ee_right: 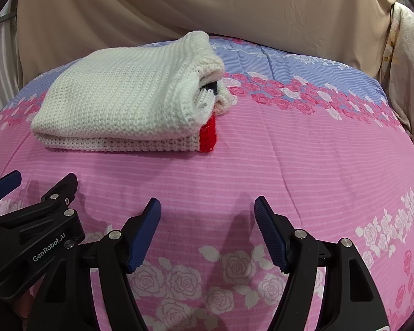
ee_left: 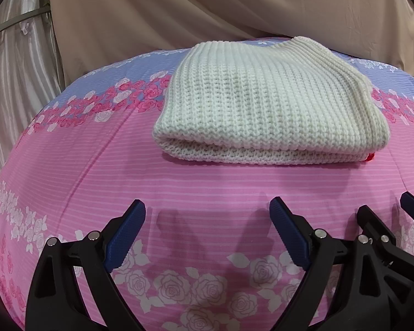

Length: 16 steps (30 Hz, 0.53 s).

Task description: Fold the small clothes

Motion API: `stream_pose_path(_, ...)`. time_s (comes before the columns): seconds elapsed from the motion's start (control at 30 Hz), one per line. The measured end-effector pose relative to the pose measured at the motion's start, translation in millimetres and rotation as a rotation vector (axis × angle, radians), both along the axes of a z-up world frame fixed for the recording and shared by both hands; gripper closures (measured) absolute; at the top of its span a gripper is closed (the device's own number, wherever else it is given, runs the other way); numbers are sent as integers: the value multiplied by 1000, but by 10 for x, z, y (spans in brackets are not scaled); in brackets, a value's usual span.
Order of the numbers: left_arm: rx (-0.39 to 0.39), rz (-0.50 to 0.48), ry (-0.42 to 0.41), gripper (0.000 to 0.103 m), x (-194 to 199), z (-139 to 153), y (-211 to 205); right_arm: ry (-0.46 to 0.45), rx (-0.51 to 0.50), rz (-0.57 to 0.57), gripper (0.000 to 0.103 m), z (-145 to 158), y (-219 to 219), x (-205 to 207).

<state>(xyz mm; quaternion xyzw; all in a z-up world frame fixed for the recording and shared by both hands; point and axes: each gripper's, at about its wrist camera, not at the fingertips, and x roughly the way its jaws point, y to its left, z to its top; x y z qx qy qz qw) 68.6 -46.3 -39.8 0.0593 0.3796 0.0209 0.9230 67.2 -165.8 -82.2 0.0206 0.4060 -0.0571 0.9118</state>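
Left wrist view shows the sweater (ee_left: 262, 104), a white ribbed knit, folded into a thick flat bundle on the bedspread (ee_left: 124, 171). It lies ahead of the left gripper (ee_left: 207, 237) and a little to its right, well apart from the fingertips. That gripper's jaws stand wide apart with nothing between them, only pink striped cloth showing in the gap. The blue fingers (ee_left: 127, 240) hang just over the spread; contact cannot be told.

From the right wrist view, the sweater (ee_right: 118, 96) lies ahead and to the left of the right gripper (ee_right: 207, 234), also well apart. A red strip and a dark band show at the fold's right end. The right gripper's jaws are likewise spread wide and hold nothing. The left gripper (ee_right: 33, 190) shows just beside it at lower left. Behind the bed hangs a beige curtain (ee_right: 207, 5).
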Motion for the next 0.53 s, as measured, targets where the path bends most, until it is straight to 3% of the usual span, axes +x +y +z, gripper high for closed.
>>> stream_pose_path(0.53,29,10,-9,17,-26,-5,-70,-2,-2,-2,35,2,-6,-19)
